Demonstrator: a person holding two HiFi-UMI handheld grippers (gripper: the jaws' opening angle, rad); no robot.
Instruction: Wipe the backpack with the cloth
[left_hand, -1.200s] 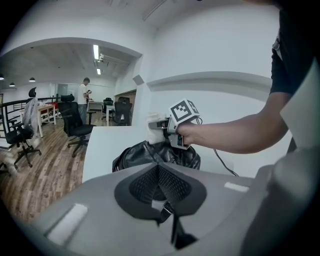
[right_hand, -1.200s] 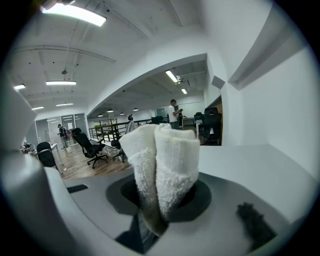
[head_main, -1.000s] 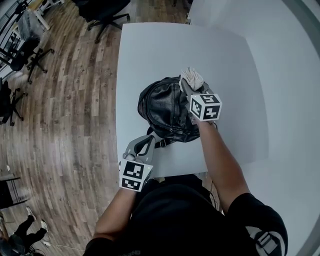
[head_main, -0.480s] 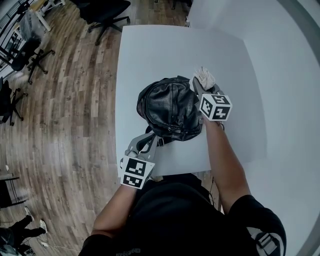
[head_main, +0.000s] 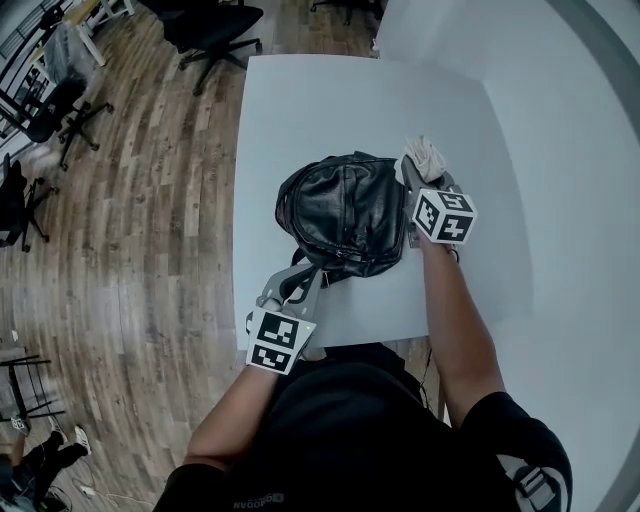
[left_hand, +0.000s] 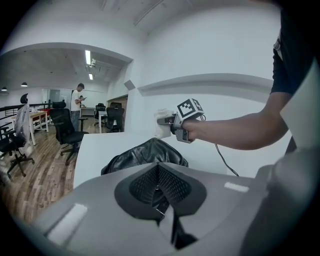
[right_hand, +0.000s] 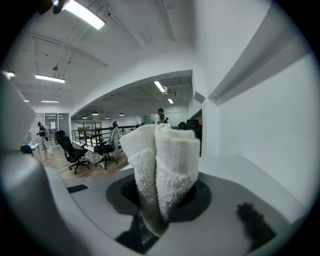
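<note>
A black leather backpack (head_main: 345, 212) lies on the white table (head_main: 300, 110). My right gripper (head_main: 418, 172) hovers just past the bag's far right corner, shut on a folded white cloth (head_main: 423, 155). In the right gripper view the cloth (right_hand: 162, 165) stands up out of the shut jaws of that gripper (right_hand: 160, 202). My left gripper (head_main: 305, 280) is at the bag's near edge, shut on a thin black strap (left_hand: 176, 234) of the backpack (left_hand: 145, 154). The left gripper view also shows the right gripper (left_hand: 167, 120) and the cloth (left_hand: 162, 129) above the bag.
The table's near edge (head_main: 340, 340) runs just in front of the person. A white wall (head_main: 570, 150) borders the table on the right. Office chairs (head_main: 215, 25) stand on the wooden floor (head_main: 130, 230) to the left. A cable (left_hand: 226, 161) hangs below the right arm.
My right gripper has carried the cloth rightward, from the bag's top rear to just beyond its right side. The left gripper keeps its hold at the near edge.
</note>
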